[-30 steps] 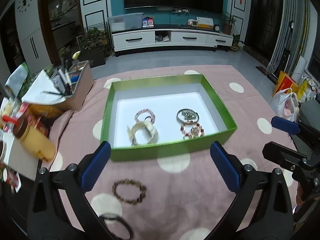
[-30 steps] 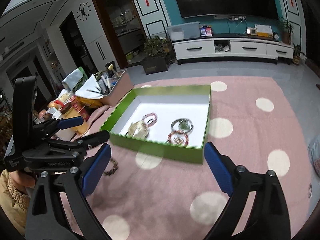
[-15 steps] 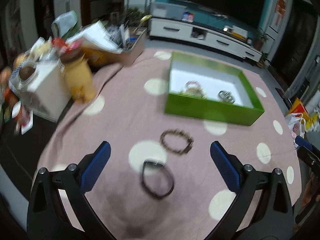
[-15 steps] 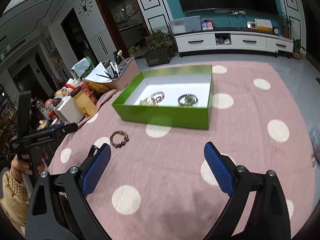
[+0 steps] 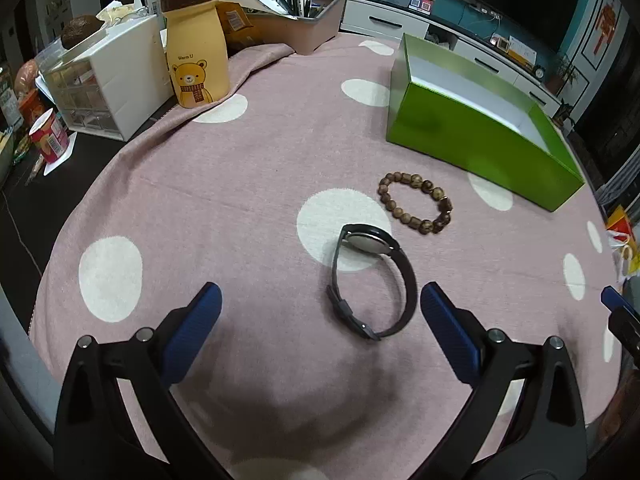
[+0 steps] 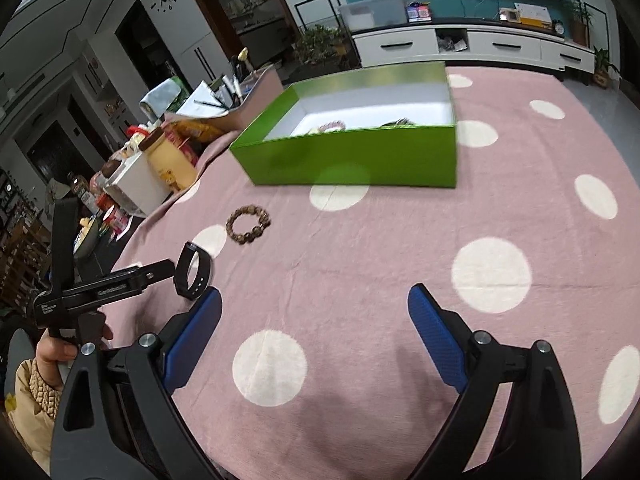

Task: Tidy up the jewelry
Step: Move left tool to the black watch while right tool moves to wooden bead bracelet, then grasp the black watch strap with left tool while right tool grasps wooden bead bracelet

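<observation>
A black wristwatch (image 5: 370, 280) lies on the pink dotted cloth (image 5: 240, 184), just ahead of my open, empty left gripper (image 5: 320, 312) and nearer its right finger. A brown bead bracelet (image 5: 416, 202) lies beyond it. The green box (image 5: 472, 140) stands further right; in the right wrist view the box (image 6: 352, 156) holds several bracelets. My right gripper (image 6: 314, 312) is open and empty, low over the cloth. That view also shows the watch (image 6: 192, 272), the bead bracelet (image 6: 248, 226) and the left gripper's body at the left.
A yellow bear bottle (image 5: 196, 48), a white drawer unit (image 5: 104, 80), a red cup (image 5: 50, 136) and a pen-filled tray (image 5: 296, 16) crowd the table's left and back edge. The cloth's edge drops off at the left.
My left gripper has swung left and down from the box to the watch and bead bracelet, closing in on the watch. My right gripper has drawn back and lower over the cloth.
</observation>
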Available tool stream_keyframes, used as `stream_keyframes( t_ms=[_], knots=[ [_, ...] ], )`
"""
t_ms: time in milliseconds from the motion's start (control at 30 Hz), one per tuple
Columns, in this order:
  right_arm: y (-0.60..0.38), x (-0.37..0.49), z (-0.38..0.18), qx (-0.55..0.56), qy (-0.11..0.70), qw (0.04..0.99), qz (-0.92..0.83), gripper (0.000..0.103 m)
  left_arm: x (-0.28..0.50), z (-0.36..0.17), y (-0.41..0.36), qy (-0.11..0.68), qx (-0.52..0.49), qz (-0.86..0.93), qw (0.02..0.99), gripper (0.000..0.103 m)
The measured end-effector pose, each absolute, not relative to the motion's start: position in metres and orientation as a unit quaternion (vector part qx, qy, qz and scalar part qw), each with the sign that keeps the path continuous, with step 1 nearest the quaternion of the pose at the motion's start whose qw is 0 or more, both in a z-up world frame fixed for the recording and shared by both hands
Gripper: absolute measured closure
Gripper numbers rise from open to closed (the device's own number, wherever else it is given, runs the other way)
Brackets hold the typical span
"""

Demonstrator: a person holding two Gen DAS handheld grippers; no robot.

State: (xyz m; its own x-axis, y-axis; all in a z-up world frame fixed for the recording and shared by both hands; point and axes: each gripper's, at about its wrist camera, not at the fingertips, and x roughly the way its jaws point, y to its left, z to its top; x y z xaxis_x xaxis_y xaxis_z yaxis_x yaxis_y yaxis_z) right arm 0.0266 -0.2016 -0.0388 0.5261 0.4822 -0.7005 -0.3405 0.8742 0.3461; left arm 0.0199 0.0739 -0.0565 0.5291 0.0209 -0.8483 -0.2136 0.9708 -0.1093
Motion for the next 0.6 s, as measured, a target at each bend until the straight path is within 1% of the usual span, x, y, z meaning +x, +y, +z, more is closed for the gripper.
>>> stream_keyframes(
  t_ms=[33,100,133,200,233,300,333,400,533,567,600],
  knots=[
    [-0.198,0.027,-0.039,0.079,0.426,0.869,0.238,0.009,0.022,-0.059,0.073,0.482,-0.099,0.067,0.868,0.007],
    [-0.189,0.027,-0.041,0.07,0.426,0.869,0.242,0.009,0.025,-0.063,0.071,0.485,-0.095,0.067,0.867,0.021],
    [-0.187,0.027,-0.042,0.067,0.425,0.869,0.244,0.009,0.027,-0.065,0.071,0.486,-0.091,0.069,0.867,0.024],
    [-0.18,0.029,-0.042,0.059,0.424,0.869,0.25,0.009,0.03,-0.068,0.07,0.489,-0.086,0.069,0.865,0.035],
    [-0.177,0.031,-0.041,0.056,0.424,0.868,0.252,0.009,0.032,-0.07,0.071,0.491,-0.087,0.067,0.864,0.038],
    [-0.169,0.035,-0.042,0.048,0.423,0.868,0.254,0.009,0.034,-0.073,0.071,0.494,-0.086,0.065,0.863,0.048],
    [-0.166,0.036,-0.043,0.044,0.423,0.869,0.254,0.009,0.035,-0.075,0.071,0.496,-0.085,0.064,0.862,0.05],
    [-0.159,0.041,-0.043,0.037,0.421,0.869,0.256,0.009,0.036,-0.078,0.07,0.499,-0.081,0.062,0.861,0.065],
    [-0.142,0.054,-0.044,0.023,0.419,0.869,0.262,0.013,0.036,-0.079,0.068,0.491,-0.068,0.061,0.866,0.074],
    [-0.137,0.058,-0.045,0.019,0.42,0.868,0.265,0.016,0.036,-0.079,0.069,0.489,-0.069,0.059,0.868,0.081],
    [-0.133,0.062,-0.046,0.016,0.421,0.867,0.266,0.017,0.035,-0.079,0.07,0.486,-0.073,0.053,0.869,0.093]
  ],
)
